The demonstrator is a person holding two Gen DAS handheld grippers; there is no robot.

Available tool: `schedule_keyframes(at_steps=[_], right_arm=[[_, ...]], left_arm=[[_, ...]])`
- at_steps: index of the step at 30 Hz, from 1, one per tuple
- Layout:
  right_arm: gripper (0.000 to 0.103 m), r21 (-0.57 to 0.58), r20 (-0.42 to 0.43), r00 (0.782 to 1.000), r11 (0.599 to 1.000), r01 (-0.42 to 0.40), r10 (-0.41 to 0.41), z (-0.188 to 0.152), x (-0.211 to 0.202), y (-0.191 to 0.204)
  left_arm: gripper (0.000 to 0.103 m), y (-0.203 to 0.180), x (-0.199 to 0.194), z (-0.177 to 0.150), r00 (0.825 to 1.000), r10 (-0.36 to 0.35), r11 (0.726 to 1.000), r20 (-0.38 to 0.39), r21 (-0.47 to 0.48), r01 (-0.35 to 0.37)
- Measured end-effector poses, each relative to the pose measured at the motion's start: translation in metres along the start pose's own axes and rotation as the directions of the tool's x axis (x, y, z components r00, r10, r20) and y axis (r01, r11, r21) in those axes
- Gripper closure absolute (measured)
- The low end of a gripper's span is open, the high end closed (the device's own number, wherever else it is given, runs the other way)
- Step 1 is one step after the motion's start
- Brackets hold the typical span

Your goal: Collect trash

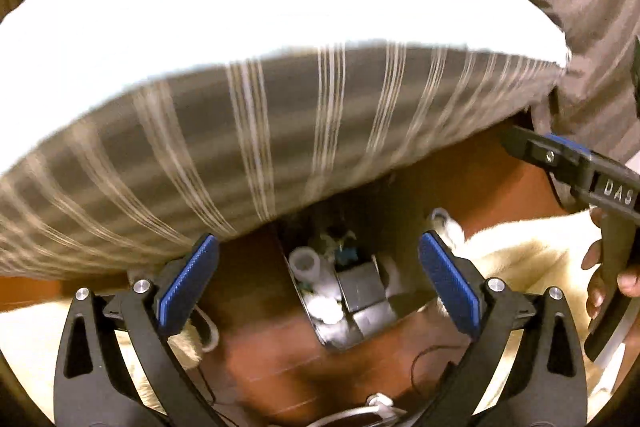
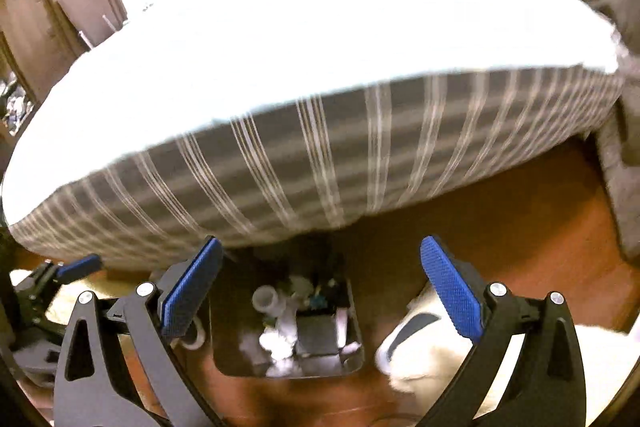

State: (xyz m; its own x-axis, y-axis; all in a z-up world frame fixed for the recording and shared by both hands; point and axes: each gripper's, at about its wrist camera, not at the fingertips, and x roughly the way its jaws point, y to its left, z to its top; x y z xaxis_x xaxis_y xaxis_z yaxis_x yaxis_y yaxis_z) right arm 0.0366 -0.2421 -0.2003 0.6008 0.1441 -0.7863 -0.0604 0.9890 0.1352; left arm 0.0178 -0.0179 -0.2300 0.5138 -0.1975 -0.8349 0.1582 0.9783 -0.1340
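A dark trash bin [image 1: 362, 323] stands on the wooden floor below the bed edge, holding a clear plastic cup [image 1: 306, 263], white crumpled paper and a dark box. It also shows in the right wrist view [image 2: 356, 359] with the cup [image 2: 269, 301]. My left gripper [image 1: 318, 283] is open and empty above the bin. My right gripper [image 2: 320, 291] is open and empty above the bin too. The right gripper's body [image 1: 580, 179] shows at the right of the left wrist view. The left gripper's finger [image 2: 78, 267] shows at the left of the right wrist view.
A bed with a white sheet [image 1: 260, 7] and grey striped side [image 2: 320, 163] fills the upper half. A cream fluffy rug [image 1: 520, 259] lies at the right, with a white shoe [image 2: 408, 343] on it. Cables [image 1: 432, 355] run over the floor.
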Motion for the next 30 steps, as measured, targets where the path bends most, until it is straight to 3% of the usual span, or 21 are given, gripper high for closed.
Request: schedule_keyframes(at_steps=[6, 13, 30], right_arm=[[0.003, -0.032, 0.139, 0.986, 0.995, 0.099, -0.094, 0.023, -0.065, 0.011], [0.003, -0.010, 0.244, 0.966, 0.996, 0.092, -0.087, 0.039, -0.118, 0.018], [0.003, 0.002, 0.462, 0.874, 0.986, 0.169, -0.151, 0.051, -0.200, 0.040]], left_arm=[[0.008, -0.009, -0.070, 0.033, 0.989, 0.040, 0.999, 0.141, 0.009, -0.042], [0.008, -0.014, -0.133, 0.056, 0.959, 0.060, 0.998, 0.277, 0.005, -0.064], [0.008, -0.022, -0.203, 0.069, 0.872, 0.160, 0.986, 0.463, -0.035, -0.163]])
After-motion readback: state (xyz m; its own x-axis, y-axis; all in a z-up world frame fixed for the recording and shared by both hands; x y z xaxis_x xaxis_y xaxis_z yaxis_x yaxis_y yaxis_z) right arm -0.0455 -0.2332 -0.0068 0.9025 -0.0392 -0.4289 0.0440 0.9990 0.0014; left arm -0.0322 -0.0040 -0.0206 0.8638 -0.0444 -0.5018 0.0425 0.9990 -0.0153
